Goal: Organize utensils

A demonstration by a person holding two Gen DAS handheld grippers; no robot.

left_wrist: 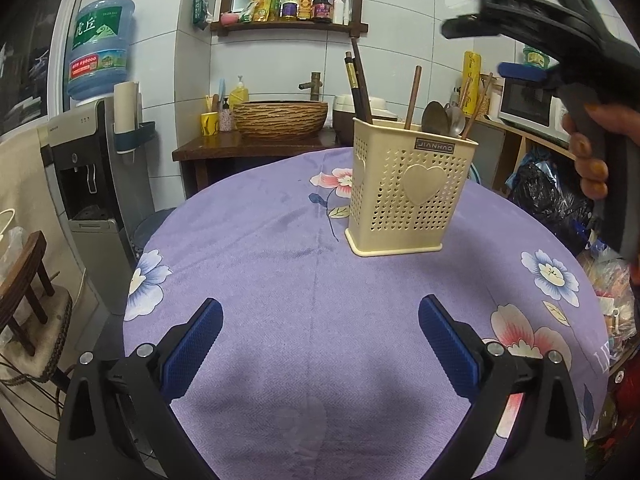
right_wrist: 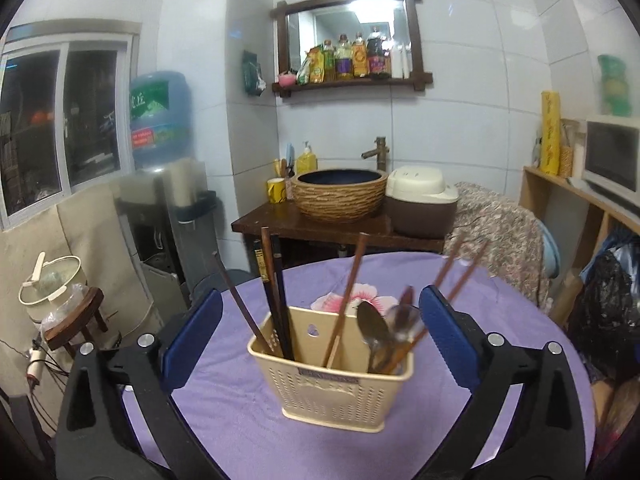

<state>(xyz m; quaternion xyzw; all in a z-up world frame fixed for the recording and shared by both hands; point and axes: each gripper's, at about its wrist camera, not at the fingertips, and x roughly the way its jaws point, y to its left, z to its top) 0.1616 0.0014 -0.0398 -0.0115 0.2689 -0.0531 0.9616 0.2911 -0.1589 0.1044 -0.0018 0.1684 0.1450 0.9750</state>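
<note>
Since both claws, left (left_wrist: 320, 344) and right (right_wrist: 320, 336), gape empty, I'd sort chopsticks (right_wrist: 276, 292) vs spoons (right_wrist: 374, 330) w/in holder (right_wrist: 332, 384).

One utensil holder (right_wrist: 332, 380), seven chopsticks (right_wrist: 347, 292), two spoons (right_wrist: 374, 330), two grippers (right_wrist: 320, 336).

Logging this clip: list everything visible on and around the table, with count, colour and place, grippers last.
utensil holder: one, cream, perforated, upright on the table
chopsticks: several, dark and brown, standing in the holder
spoons: at least two, metal, holder's right compartment
tablecloth: one, purple with flowers, covering the round table
basin: one, woven brown, on the dark wooden stand behind
rice cooker: one, cream and brown, right of the basin
water dispenser bottle: one, blue, far left
bottles: several, on the mirror shelf
left gripper: open, empty, above the cloth
right gripper: open, empty, over the holder
</note>
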